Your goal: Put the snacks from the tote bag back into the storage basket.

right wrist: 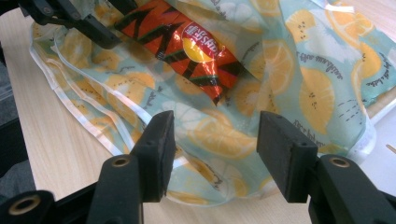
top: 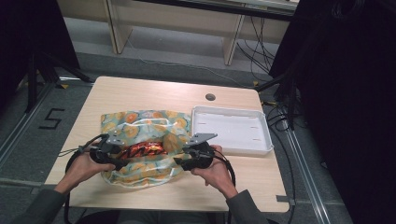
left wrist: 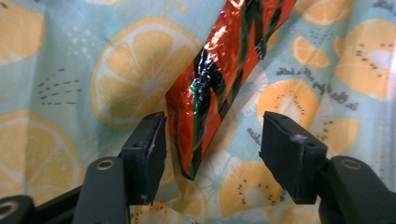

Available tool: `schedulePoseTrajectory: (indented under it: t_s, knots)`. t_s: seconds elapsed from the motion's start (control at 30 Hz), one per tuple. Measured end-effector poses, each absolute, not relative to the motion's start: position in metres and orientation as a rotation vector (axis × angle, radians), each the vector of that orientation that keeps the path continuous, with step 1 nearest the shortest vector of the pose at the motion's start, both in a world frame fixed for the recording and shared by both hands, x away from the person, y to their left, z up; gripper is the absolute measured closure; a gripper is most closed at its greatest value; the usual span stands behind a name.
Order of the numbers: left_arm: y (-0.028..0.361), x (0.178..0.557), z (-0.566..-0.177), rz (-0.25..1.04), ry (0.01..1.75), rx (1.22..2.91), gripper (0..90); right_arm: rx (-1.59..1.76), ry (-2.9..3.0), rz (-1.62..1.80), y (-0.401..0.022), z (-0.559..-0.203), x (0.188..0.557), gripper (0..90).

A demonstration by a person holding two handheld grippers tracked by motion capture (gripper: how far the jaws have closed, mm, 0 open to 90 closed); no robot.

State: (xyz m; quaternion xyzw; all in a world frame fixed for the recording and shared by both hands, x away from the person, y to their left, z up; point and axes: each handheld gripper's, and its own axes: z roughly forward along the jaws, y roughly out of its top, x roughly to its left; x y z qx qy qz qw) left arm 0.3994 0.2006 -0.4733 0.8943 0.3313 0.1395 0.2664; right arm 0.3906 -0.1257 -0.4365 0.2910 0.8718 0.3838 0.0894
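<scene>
A shiny orange-red snack bag (top: 142, 150) lies across a fruit-print cloth bag (top: 140, 122) spread on the wooden table (top: 140, 93). My left gripper (top: 122, 163) is at the snack bag's left end. In the left gripper view its jaws (left wrist: 215, 128) stand open with the snack bag's (left wrist: 224, 60) narrow end between them, close to the left pad and apart from the right one. My right gripper (top: 180, 161) is at the snack bag's right end. In the right gripper view it (right wrist: 215, 130) hangs open over the cloth (right wrist: 303, 70), short of the snack bag (right wrist: 187, 42), with nothing between its pads.
A white shallow tray (top: 232, 128) sits to the right of the cloth, its near-left corner close to my right gripper. A small round hole (top: 210, 97) is in the tabletop behind the tray. Dark curtains and cables flank the table.
</scene>
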Motion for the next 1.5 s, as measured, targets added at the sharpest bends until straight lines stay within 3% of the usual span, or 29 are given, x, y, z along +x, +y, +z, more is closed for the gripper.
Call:
schedulePoseTrajectory:
  t_s: [0.37, 0.5, 0.63, 1.27, 1.5]
  knots:
    - [0.197, 0.403, -0.477, 0.399, 0.891, 2.427, 56.3, 0.860, 2.592, 1.166, -0.125, -0.439, 0.392, 47.4]
    - [0.200, 0.403, -0.475, 0.372, 0.895, 2.439, 70.8, 0.855, 2.595, 1.160, -0.125, -0.439, 0.392, 47.4]
    - [0.197, 0.401, -0.474, 0.456, 0.850, 2.407, 87.5, 0.870, 2.605, 1.134, -0.126, -0.437, 0.392, 47.4]
    - [0.201, 0.378, -0.402, 0.338, 0.609, 2.374, 89.3, 0.855, 2.594, 1.165, -0.124, -0.440, 0.394, 47.4]
    - [0.204, 0.370, -0.383, 0.319, 0.593, 2.337, 89.2, 0.832, 2.548, 1.255, -0.117, -0.434, 0.401, 48.2]
